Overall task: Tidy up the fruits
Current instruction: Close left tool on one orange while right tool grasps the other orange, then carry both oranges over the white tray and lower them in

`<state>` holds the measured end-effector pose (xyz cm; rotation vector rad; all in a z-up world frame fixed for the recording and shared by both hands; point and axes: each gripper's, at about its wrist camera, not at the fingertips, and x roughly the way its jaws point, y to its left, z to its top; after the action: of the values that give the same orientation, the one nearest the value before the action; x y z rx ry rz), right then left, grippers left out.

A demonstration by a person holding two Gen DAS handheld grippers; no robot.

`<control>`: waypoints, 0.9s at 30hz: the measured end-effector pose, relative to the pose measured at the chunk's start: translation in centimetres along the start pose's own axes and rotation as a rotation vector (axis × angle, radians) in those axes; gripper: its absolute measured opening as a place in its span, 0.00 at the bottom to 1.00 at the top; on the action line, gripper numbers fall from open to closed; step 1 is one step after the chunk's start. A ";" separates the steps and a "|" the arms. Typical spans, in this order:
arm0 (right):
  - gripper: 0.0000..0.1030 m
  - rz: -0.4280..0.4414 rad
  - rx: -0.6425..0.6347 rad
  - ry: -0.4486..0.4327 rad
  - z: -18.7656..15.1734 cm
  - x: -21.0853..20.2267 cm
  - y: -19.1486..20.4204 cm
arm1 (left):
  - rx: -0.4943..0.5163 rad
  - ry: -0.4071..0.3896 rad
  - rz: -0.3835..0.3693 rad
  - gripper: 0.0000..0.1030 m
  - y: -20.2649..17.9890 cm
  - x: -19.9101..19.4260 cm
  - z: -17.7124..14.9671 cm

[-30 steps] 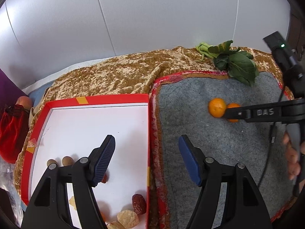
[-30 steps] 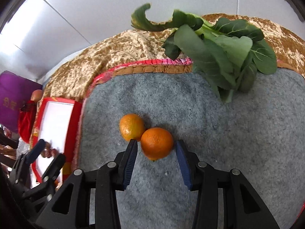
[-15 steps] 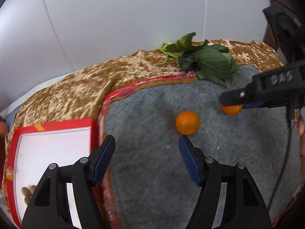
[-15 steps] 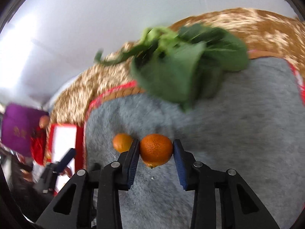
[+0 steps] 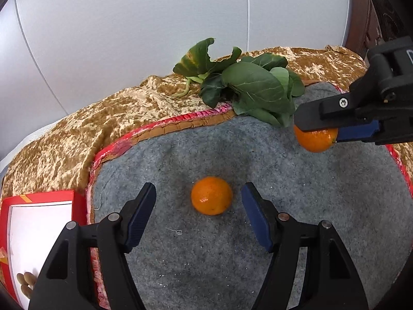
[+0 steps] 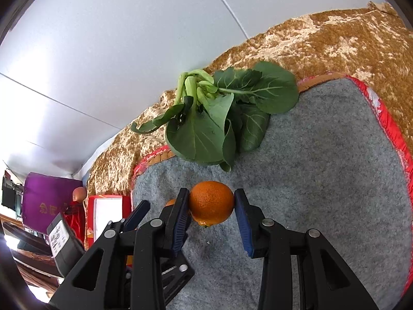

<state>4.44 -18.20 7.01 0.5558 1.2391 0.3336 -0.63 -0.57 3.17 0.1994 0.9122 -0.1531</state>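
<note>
Right gripper [image 6: 211,204] clamped on round, dimpled orange [image 6: 211,202] above grey felt mat [image 6: 322,180]

Legible text: none. Purple bag [image 6: 49,199]: gold emblem or characters, too blurred to read. White label [image 6: 58,235] on the black device: printed lines, too small to read.

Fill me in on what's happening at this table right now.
A person is sorting fruit with two handheld grippers. The right gripper is clamped on one orange, held just above the grey felt mat near the leafy greens. The left gripper is open, its fingers either side of a second orange lying on the mat. A red-rimmed tray sits at the left.
</note>
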 end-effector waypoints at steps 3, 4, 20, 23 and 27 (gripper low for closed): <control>0.35 -0.003 -0.002 0.005 -0.2 0.4 0.3 | -0.005 -0.008 -0.012 0.65 0.1 0.0 0.0; 0.35 -0.003 0.000 0.007 -0.3 0.5 0.3 | -0.005 -0.009 -0.014 0.62 0.2 0.1 0.0; 0.35 -0.004 -0.015 0.028 -1.3 1.7 1.1 | -0.029 0.005 -0.067 0.31 0.7 0.7 0.0; 0.35 0.009 -0.032 0.039 -1.5 2.1 1.9 | -0.026 -0.003 -0.042 0.31 0.9 -0.2 0.1; 0.35 0.027 -0.056 0.056 -2.1 3.0 3.3 | -0.043 -0.021 -0.014 0.31 2.1 -2.2 -0.1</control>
<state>3.53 -13.39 6.04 0.5185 1.2738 0.4072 -1.58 1.62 5.14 0.1513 0.8958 -0.1484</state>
